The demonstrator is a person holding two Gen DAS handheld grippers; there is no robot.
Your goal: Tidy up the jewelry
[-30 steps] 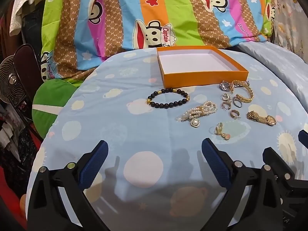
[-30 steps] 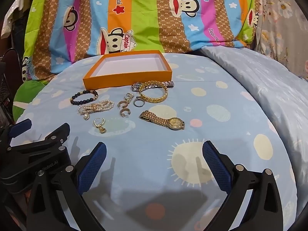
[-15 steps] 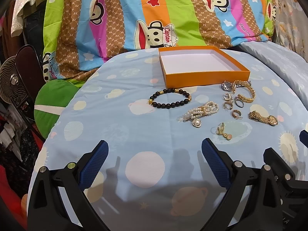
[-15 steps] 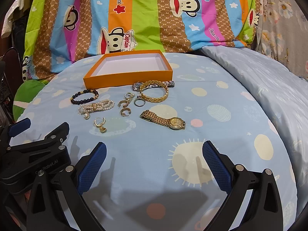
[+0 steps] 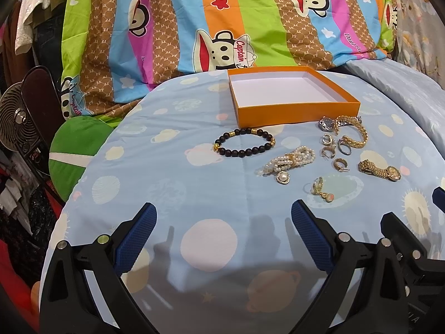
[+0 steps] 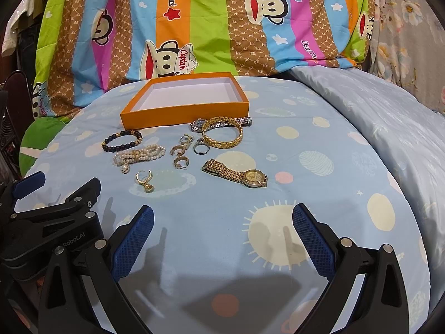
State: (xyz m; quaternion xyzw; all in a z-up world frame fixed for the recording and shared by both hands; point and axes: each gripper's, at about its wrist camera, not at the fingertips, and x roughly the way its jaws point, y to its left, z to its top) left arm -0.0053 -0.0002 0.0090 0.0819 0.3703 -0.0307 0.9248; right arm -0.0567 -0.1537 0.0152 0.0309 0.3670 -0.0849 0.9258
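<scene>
An empty orange box (image 5: 294, 110) (image 6: 183, 111) with a white inside lies on the blue bedsheet. In front of it lie a black bead bracelet (image 5: 244, 142) (image 6: 122, 140), a pearl bracelet (image 5: 286, 162) (image 6: 139, 156), a gold chain bangle (image 5: 353, 135) (image 6: 222, 136), a gold watch (image 5: 379, 169) (image 6: 236, 174), a silver watch (image 6: 198, 123), several small hoop earrings (image 5: 340, 164) (image 6: 180, 162) and a drop earring (image 5: 319, 189) (image 6: 146, 181). My left gripper (image 5: 224, 233) and right gripper (image 6: 222, 231) both hover open, short of the jewelry, holding nothing.
A striped cartoon-monkey quilt (image 5: 250, 27) rises behind the box. A green cushion (image 5: 75, 147), a small fan (image 5: 16, 117) and hanging clothes are at the left. A rumpled pale blue blanket (image 6: 389, 117) lies to the right. The left gripper's body (image 6: 47, 217) shows in the right wrist view.
Both views have shifted slightly, with the jewelry sliding a little lower in the frame as the grippers tilt or ease forward. No item has been touched.
</scene>
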